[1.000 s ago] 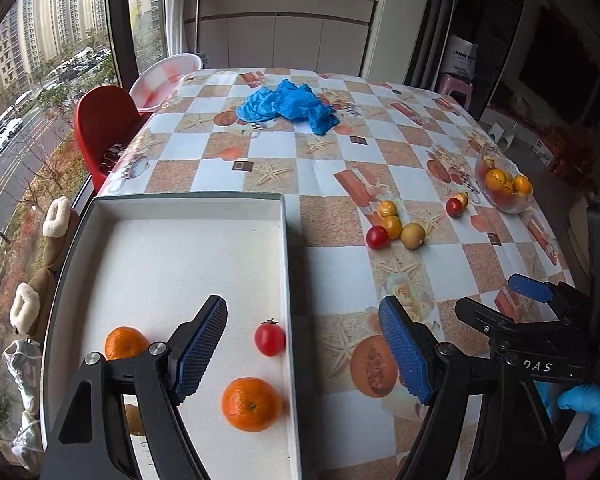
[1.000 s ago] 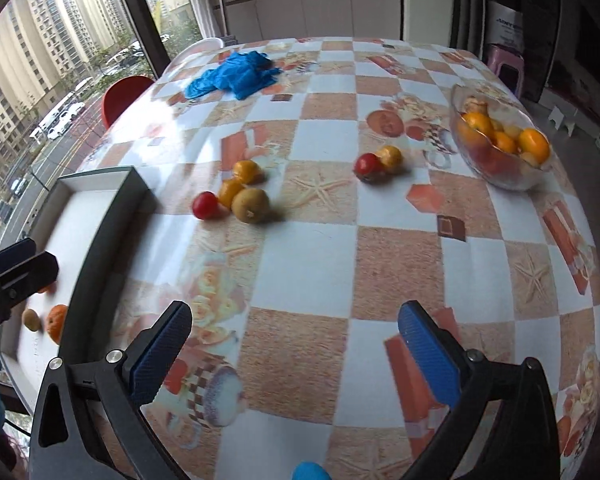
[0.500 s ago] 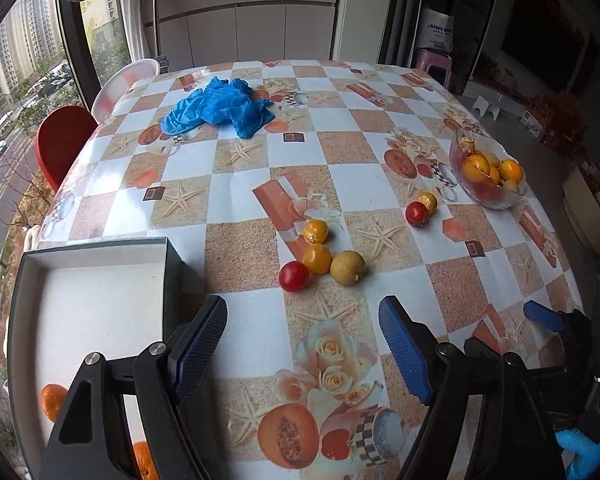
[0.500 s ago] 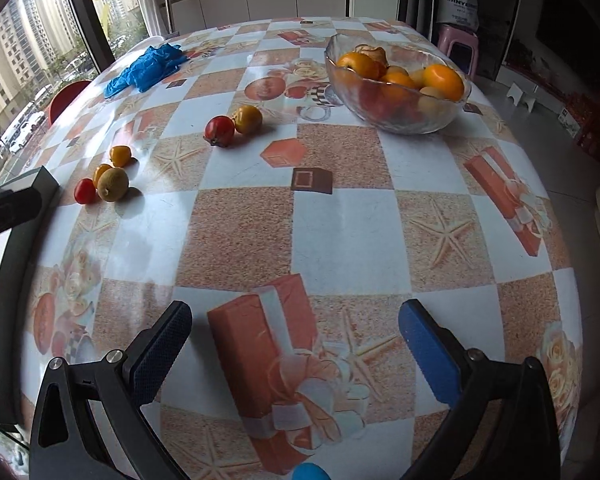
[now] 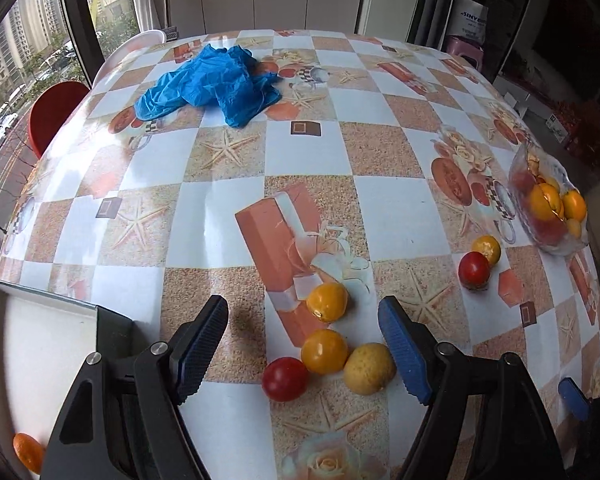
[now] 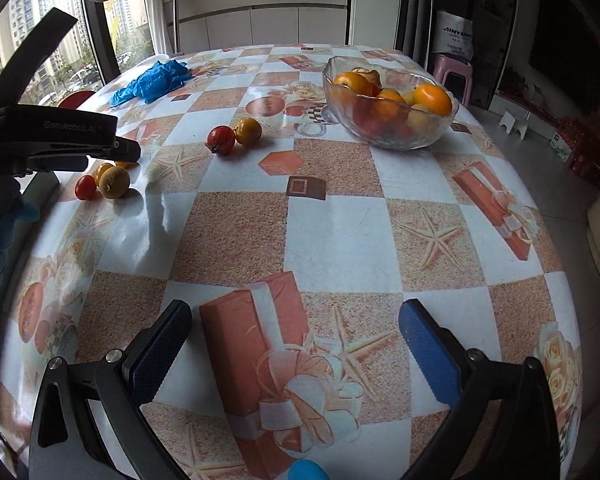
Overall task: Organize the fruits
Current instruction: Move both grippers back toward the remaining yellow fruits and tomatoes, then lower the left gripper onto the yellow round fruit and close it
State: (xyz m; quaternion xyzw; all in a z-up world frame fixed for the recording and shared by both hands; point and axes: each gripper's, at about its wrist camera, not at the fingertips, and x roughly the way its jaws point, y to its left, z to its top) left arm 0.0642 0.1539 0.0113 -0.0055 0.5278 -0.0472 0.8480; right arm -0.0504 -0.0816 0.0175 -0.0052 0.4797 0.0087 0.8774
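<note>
Your left gripper (image 5: 304, 344) hangs over a cluster of four small fruits, its jaws apart with nothing pressed between them, and they have just been narrowing. The orange-yellow fruit (image 5: 324, 351) sits almost dead centre in the gap; the red tomato (image 5: 285, 378) touches it at 7 o'clock, the dull yellow fruit (image 5: 369, 368) touches it at 4 o'clock, just beside your right-hand pad, and another orange fruit (image 5: 327, 302) lies just apart at 12. These are round, so no long axis matters; the crowding does. Your left hand is far nearer than the right gripper (image 6: 296, 356), which is open and empty over bare tablecloth. The tray (image 5: 48, 304) lies at 9 o'clock with clear table between; the glass bowl (image 5: 556, 240) sits near the edge at 2 o'clock.
</note>
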